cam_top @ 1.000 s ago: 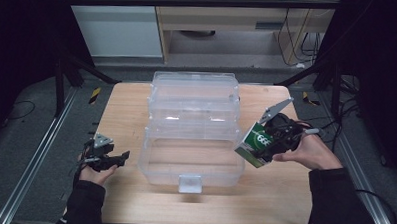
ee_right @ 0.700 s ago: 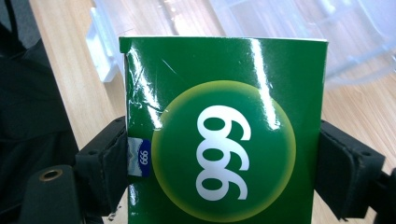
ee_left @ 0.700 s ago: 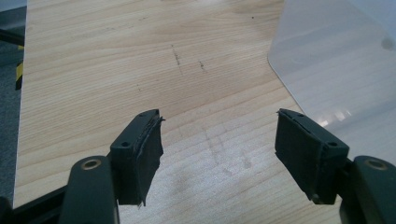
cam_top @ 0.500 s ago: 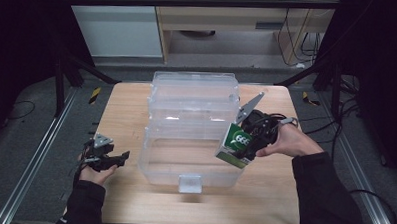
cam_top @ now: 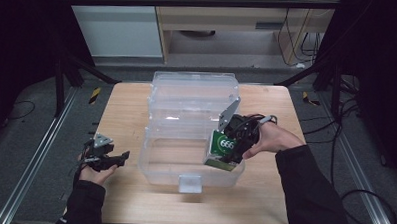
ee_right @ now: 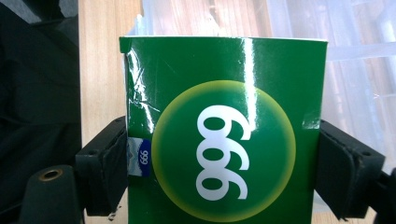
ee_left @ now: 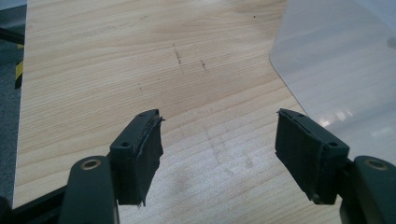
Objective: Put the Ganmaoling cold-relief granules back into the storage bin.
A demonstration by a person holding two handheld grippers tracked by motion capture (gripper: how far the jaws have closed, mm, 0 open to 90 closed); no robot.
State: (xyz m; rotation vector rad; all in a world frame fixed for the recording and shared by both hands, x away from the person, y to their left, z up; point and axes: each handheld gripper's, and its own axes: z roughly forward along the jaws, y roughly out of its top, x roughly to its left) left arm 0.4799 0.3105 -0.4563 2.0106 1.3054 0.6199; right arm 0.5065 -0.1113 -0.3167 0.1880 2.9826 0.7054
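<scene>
Our left gripper (cam_top: 116, 158) rests with jaws apart beside the clear plastic lidded bin (cam_top: 186, 111). Our right gripper (cam_top: 229, 152), clamped on the glossy green cardboard box (cam_top: 222, 150), holds it upright over the bin's near-right corner.

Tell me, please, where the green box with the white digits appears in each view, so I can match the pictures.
High view: the green box is right of centre, clamped in the right gripper over the clear plastic bin.
Left gripper view: not in this picture; the bin's corner is at upper right.
Right gripper view: centre, between the two black jaws.
Shared landmark: the clear plastic bin on the wooden table.
</scene>
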